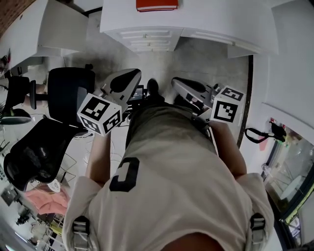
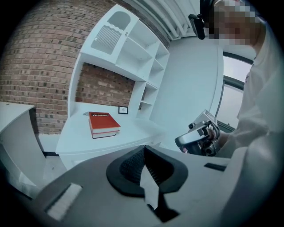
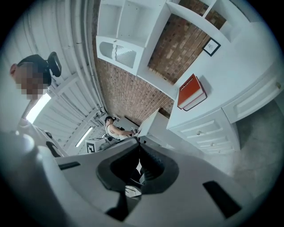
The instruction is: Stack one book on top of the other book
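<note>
Two red books (image 2: 103, 124) lie stacked, one on the other, on a white desk (image 2: 133, 133) against a brick wall. The stack also shows at the top of the head view (image 1: 157, 5) and in the right gripper view (image 3: 191, 92). Both grippers are held close in front of the person's body, well away from the desk. My left gripper (image 1: 133, 73) is shut, its pads (image 2: 133, 164) meeting with nothing between them. The right gripper (image 1: 176, 81) is also shut and empty, and it appears in the left gripper view (image 2: 199, 135).
The desk has drawers (image 1: 147, 39) in its front and a white shelf unit (image 2: 133, 48) above it. A small picture frame (image 2: 123, 110) stands behind the books. Two black office chairs (image 1: 68, 88) (image 1: 34, 152) are at the left. Another person (image 3: 116, 128) stands far off.
</note>
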